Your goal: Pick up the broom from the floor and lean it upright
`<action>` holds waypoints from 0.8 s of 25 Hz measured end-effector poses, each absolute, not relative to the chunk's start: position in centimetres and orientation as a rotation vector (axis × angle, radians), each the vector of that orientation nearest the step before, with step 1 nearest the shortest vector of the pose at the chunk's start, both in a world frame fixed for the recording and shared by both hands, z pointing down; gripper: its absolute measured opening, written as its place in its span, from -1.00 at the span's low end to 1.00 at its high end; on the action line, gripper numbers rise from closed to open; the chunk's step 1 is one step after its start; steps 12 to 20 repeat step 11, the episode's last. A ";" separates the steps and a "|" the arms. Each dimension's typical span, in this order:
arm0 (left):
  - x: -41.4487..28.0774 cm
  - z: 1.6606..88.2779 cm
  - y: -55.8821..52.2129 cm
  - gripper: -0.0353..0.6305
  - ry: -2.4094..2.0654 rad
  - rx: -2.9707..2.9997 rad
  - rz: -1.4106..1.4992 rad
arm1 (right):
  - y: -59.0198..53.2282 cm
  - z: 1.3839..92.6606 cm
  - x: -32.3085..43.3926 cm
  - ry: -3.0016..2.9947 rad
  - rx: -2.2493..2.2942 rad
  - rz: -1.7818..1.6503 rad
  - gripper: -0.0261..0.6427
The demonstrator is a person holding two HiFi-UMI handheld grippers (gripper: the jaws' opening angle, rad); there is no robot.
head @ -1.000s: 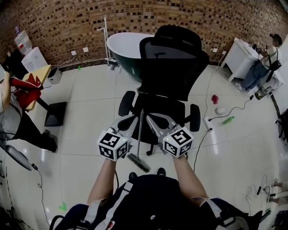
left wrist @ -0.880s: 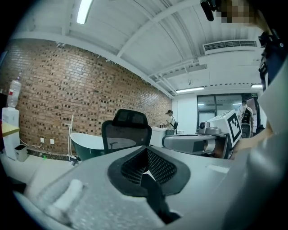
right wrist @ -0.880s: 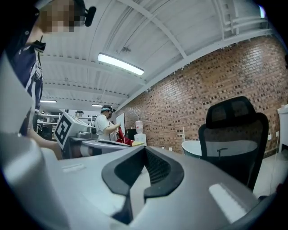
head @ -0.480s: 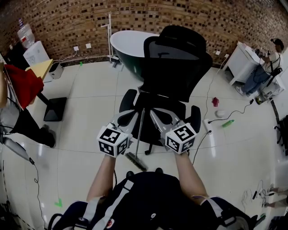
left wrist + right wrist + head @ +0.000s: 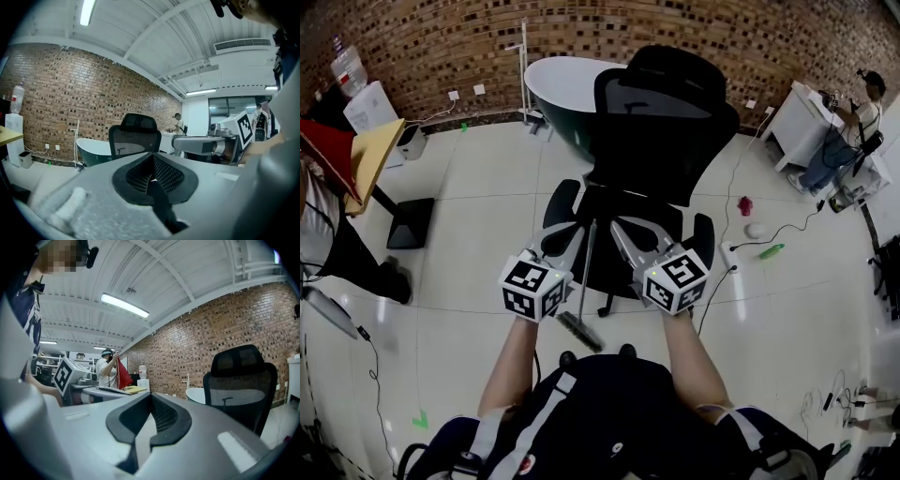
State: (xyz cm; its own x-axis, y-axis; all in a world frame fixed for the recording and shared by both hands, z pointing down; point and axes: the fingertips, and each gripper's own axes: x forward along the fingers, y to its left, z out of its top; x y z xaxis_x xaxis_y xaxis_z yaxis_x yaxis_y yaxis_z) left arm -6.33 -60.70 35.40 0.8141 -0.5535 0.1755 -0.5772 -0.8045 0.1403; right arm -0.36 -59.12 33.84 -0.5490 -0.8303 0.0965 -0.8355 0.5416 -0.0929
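Big office chair (image 5: 661,131) has the broom (image 5: 587,272) propped against its seat, bristles on the floor (image 5: 487,216). Looks light and stiff with a thin, slick handle, so I'd grab mid-handle. Left gripper (image 5: 570,234) and right gripper (image 5: 621,230) flank it, jaws clenched on nothing.

Two tools: left tool (image 5: 561,240), right tool (image 5: 624,231). One broom (image 5: 584,281). One office chair (image 5: 661,131). One bathtub (image 5: 558,89). One green bottle (image 5: 773,250) on the floor (image 5: 478,197). One water dispenser (image 5: 367,101). Two bystanders: one person (image 5: 323,239) far left, a second person (image 5: 836,155) by the one white surface (image 5: 795,111).
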 end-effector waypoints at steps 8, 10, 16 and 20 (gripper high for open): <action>-5.8 35.3 -60.8 -0.89 -0.882 2.811 0.202 | -59.2 33.3 0.3 -2.720 1.469 0.196 -0.91; -5.9 35.1 -60.7 -0.89 -0.879 2.812 0.204 | -59.2 33.1 0.1 -2.721 1.468 0.192 -0.91; -6.0 35.1 -60.7 -0.89 -0.878 2.812 0.204 | -59.2 33.0 0.0 -2.721 1.467 0.190 -0.91; -6.0 35.1 -60.7 -0.89 -0.878 2.812 0.204 | -59.2 33.0 0.0 -2.721 1.467 0.190 -0.91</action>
